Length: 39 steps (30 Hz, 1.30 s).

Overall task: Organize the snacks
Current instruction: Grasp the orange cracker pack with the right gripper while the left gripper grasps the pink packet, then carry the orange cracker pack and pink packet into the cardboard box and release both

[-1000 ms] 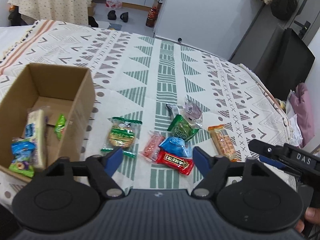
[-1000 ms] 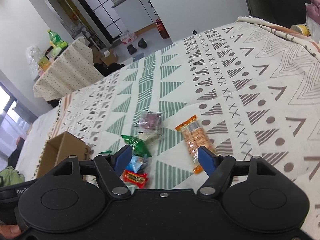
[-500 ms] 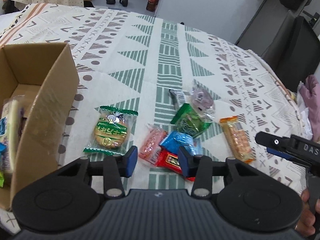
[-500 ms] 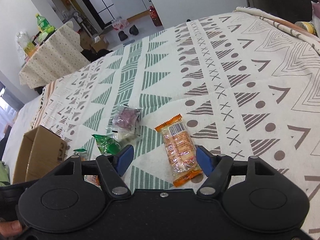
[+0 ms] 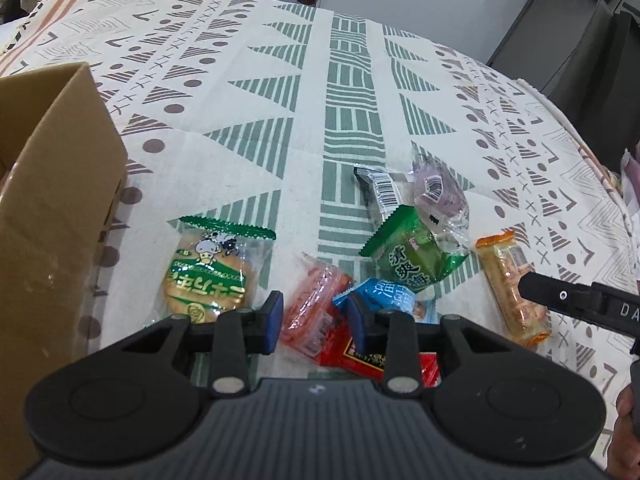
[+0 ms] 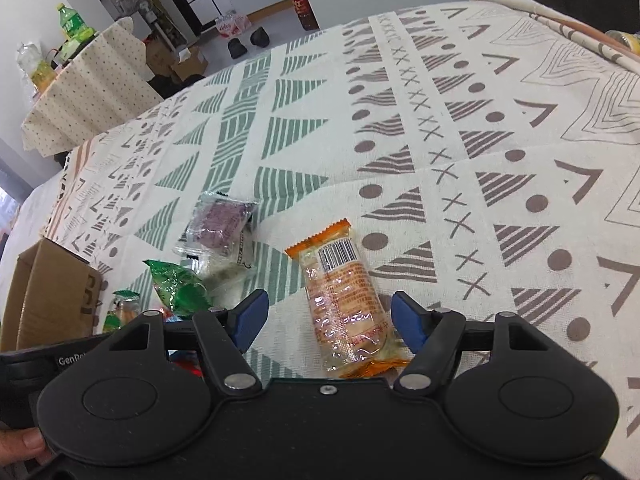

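Observation:
Several snack packets lie on the patterned cloth. In the left wrist view my left gripper (image 5: pixel 314 322) is open, its fingers on either side of a pink packet (image 5: pixel 314 312). Beside it lie a round green cracker pack (image 5: pixel 208 276), a blue packet (image 5: pixel 390 296), a red packet (image 5: pixel 368 354), a green packet (image 5: pixel 416 256), a purple packet (image 5: pixel 438 196) and an orange wafer pack (image 5: pixel 510 284). In the right wrist view my right gripper (image 6: pixel 326 320) is open around the orange wafer pack (image 6: pixel 346 300), low over it.
A cardboard box (image 5: pixel 52 216) stands at the left, its inside hidden here; it also shows in the right wrist view (image 6: pixel 48 292). The right gripper's arm (image 5: pixel 576 304) reaches in from the right. The cloth's far side holds no objects.
My left gripper moved forward and down over the pink packet and narrowed its opening. My right gripper moved in over the orange wafer pack, fingers still apart.

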Each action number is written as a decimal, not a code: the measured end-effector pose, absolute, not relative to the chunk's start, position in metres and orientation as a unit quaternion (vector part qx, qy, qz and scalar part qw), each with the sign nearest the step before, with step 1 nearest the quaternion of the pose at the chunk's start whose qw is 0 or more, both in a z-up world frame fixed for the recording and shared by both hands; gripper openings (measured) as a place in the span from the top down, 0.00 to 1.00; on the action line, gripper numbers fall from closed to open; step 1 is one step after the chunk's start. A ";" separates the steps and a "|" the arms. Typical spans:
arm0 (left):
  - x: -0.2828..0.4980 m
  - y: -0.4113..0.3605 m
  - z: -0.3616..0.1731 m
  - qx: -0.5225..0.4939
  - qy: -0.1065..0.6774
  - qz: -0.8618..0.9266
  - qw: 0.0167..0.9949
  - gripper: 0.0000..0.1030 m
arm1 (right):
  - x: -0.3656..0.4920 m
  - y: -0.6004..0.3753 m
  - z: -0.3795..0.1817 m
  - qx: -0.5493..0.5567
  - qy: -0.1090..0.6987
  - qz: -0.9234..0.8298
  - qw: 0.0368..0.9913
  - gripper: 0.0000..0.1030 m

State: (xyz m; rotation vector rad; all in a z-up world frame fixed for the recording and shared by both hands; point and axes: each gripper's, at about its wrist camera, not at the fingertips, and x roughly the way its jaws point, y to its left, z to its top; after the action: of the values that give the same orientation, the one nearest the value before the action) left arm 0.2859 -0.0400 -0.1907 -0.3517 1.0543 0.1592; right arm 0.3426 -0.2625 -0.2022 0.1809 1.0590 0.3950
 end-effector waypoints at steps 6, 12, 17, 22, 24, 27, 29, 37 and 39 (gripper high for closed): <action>0.293 -0.044 -0.198 -0.151 0.512 0.082 0.842 0.67 | 0.345 -0.257 -0.211 0.074 0.510 0.188 0.836 0.34; 0.292 -0.044 -0.198 -0.154 0.515 0.081 0.839 0.78 | 0.346 -0.248 -0.217 0.031 0.511 0.183 0.839 0.50; 0.284 -0.042 -0.189 -0.166 0.509 0.077 0.841 0.81 | 0.343 -0.255 -0.212 0.045 0.510 0.182 0.839 0.66; 0.275 -0.041 -0.173 -0.168 0.492 0.073 0.851 0.81 | 0.333 -0.255 -0.196 0.061 0.492 0.194 0.847 0.66; 0.270 -0.040 -0.166 -0.170 0.485 0.073 0.855 0.81 | 0.327 -0.254 -0.189 0.069 0.486 0.199 0.848 0.66; 0.263 -0.037 -0.156 -0.172 0.475 0.073 0.860 0.81 | 0.319 -0.250 -0.181 0.075 0.480 0.204 0.850 0.66; 0.258 -0.035 -0.149 -0.172 0.469 0.074 0.863 0.81 | 0.313 -0.246 -0.174 0.080 0.474 0.206 0.852 0.66; 0.237 -0.025 -0.124 -0.171 0.451 0.079 0.872 0.81 | 0.288 -0.220 -0.148 0.071 0.441 0.220 0.867 0.66; 0.232 -0.021 -0.117 -0.170 0.445 0.081 0.875 0.81 | 0.285 -0.216 -0.143 0.070 0.433 0.215 0.873 0.66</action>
State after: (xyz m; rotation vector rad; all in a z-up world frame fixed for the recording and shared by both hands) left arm 0.2318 -0.0211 -0.1172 -0.3553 0.9298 0.1696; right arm 0.2848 -0.2163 -0.1429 0.1468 0.9050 0.4486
